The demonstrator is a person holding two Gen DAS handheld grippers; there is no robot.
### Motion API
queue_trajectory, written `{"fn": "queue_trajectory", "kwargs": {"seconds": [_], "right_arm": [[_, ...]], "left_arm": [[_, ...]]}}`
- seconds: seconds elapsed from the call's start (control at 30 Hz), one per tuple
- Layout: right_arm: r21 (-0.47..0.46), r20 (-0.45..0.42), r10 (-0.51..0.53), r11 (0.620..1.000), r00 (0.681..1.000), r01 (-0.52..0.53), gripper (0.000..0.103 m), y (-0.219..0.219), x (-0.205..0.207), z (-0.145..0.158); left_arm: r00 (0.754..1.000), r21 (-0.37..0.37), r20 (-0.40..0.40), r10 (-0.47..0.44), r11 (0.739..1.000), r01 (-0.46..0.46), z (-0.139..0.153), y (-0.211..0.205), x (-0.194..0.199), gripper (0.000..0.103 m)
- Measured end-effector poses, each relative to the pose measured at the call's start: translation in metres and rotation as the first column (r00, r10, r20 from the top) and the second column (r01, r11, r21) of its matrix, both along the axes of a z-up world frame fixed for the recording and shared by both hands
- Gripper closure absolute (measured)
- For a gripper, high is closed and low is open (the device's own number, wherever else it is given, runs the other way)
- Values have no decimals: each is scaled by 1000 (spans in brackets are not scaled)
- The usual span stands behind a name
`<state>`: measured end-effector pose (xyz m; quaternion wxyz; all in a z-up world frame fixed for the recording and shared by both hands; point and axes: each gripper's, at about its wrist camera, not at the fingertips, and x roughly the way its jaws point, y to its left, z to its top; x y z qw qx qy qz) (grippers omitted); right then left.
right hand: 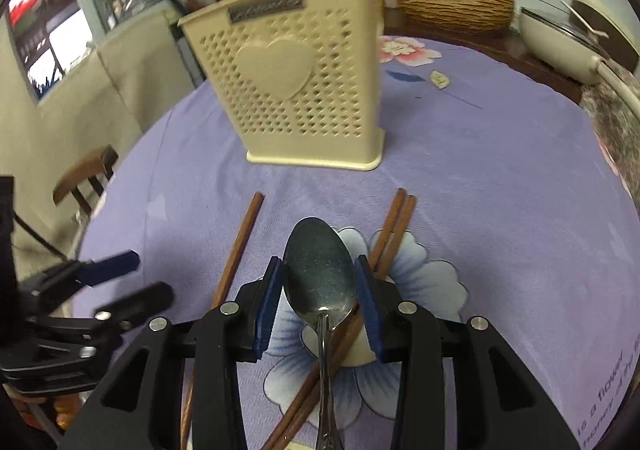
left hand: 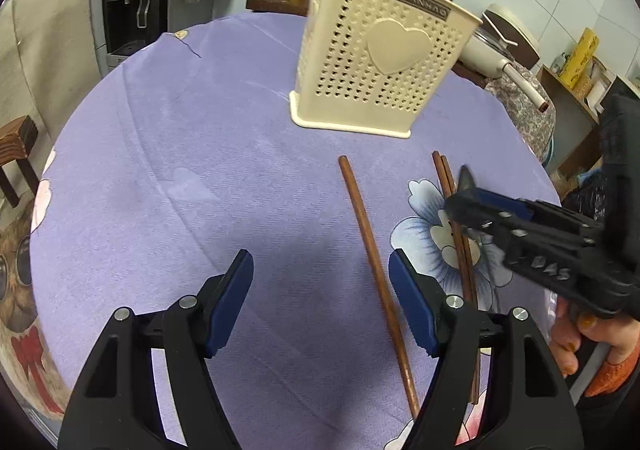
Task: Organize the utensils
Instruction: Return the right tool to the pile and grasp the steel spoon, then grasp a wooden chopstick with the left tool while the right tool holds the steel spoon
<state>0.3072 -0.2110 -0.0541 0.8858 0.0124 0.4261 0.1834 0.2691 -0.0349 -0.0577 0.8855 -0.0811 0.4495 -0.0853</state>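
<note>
A cream perforated utensil holder (left hand: 376, 57) with a heart stands upright on the purple tablecloth; it also shows in the right wrist view (right hand: 304, 89). A single brown chopstick (left hand: 372, 262) lies just inside my open left gripper's (left hand: 322, 298) right finger. A pair of chopsticks (left hand: 460, 250) lies to its right. In the right wrist view a metal spoon (right hand: 320, 274) lies across the chopstick pair (right hand: 390, 238), its bowl between the jaws of my right gripper (right hand: 319, 306), which stand close beside it. The single chopstick (right hand: 236, 254) lies to the left.
The round table (left hand: 180, 169) has a purple floral cloth. A wooden chair (right hand: 84, 177) stands at the left edge. A woven basket (right hand: 452, 5) and a white pan (right hand: 560, 41) sit behind the table. My left gripper (right hand: 112, 282) shows at the left of the right wrist view.
</note>
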Motion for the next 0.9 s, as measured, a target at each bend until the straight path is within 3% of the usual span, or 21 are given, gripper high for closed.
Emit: {"fn": "queue_trajectory", "kwargs": {"seconds": [0.27, 0.53, 0.73, 0.9], "right_arm": [[94, 18, -54, 994, 998, 52, 67, -25, -25, 20], [98, 52, -46, 994, 998, 41, 67, -30, -40, 29], [105, 46, -53, 993, 998, 48, 67, -32, -39, 25], [115, 35, -70, 991, 997, 66, 67, -34, -37, 21]], "left_arm": [[994, 17, -73, -85, 996, 87, -12, -38, 40, 65], [995, 73, -82, -53, 996, 59, -16, -49, 67, 93], [996, 103, -77, -50, 993, 58, -16, -57, 71, 94], [996, 86, -78, -37, 995, 44, -15, -55, 72, 95]]}}
